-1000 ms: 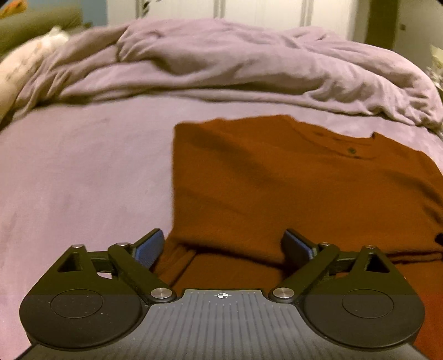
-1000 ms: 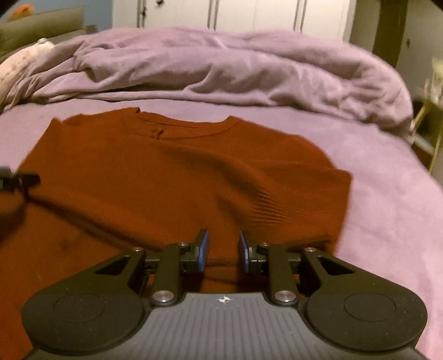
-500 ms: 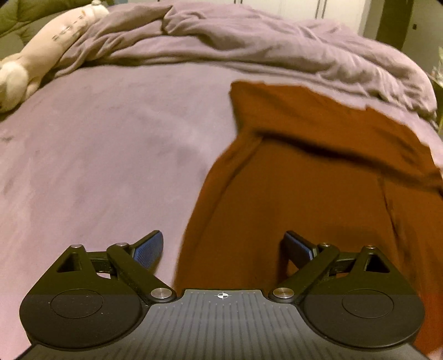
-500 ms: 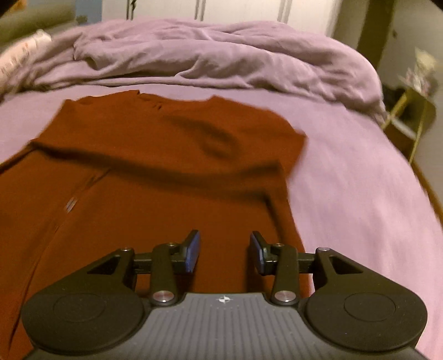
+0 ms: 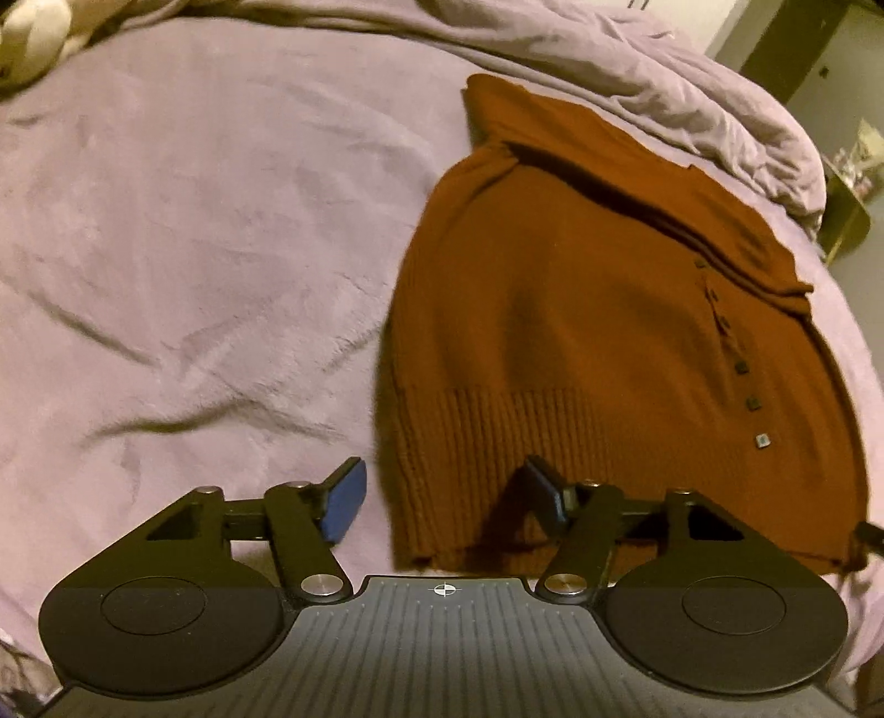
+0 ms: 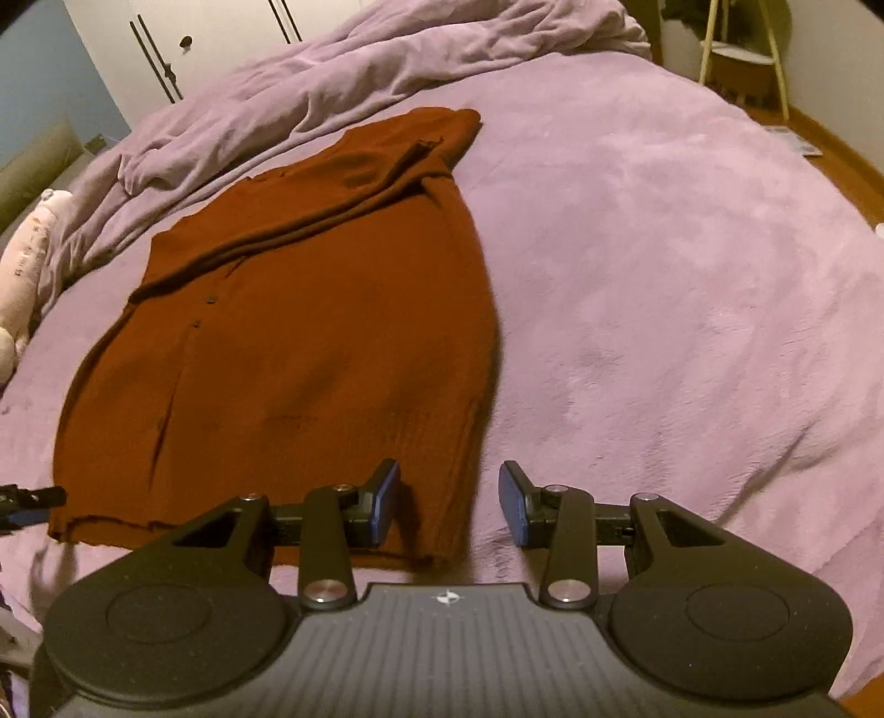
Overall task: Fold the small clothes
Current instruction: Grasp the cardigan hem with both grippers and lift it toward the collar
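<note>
A rust-brown knit cardigan (image 5: 596,331) with a row of small buttons lies flat on the purple bed; it also shows in the right wrist view (image 6: 309,331). Its sleeves are folded across the chest at the far end. My left gripper (image 5: 447,500) is open and empty, hovering over the ribbed hem at the cardigan's near left corner. My right gripper (image 6: 448,505) is open and empty, over the hem's near right corner. The left gripper's tip shows at the left edge of the right wrist view (image 6: 30,497).
The purple bed cover (image 5: 193,248) spreads wide to the left and, in the right wrist view (image 6: 690,276), to the right. A rumpled purple duvet (image 6: 359,72) lies behind the cardigan. A soft toy (image 6: 22,276) lies at the far left. A side table (image 6: 740,49) stands beyond the bed.
Both grippers drew back from the chest of the cardigan to its hem. The right gripper opened wider. The folded sleeves now lie across the upper part.
</note>
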Motion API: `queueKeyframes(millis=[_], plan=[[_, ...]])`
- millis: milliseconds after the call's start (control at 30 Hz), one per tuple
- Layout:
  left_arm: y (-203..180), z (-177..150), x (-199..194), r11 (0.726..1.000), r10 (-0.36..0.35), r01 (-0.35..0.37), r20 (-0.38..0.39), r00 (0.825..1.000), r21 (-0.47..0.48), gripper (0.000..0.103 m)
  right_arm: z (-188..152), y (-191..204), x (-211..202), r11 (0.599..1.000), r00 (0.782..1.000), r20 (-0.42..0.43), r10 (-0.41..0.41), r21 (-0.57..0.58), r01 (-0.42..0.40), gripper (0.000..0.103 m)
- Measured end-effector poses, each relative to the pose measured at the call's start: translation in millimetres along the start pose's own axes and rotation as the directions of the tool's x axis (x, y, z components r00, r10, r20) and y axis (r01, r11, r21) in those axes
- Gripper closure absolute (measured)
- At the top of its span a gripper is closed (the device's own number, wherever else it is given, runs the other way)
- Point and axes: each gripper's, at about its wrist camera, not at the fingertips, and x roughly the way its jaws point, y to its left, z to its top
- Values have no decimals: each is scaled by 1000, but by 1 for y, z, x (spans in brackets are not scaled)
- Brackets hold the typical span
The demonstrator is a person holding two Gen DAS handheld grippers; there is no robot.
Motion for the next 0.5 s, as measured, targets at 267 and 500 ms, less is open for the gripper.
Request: queueKeyframes(millis=[267,500], plan=[[2,7,8,997,-77,77,-59,995,1,64,5,1,13,1000,999,-50,-1,5,1,86],[6,14,12,988,-155,152,-101,983,-29,83,4,-7,11,998,997,-68,39,45,-36,95]])
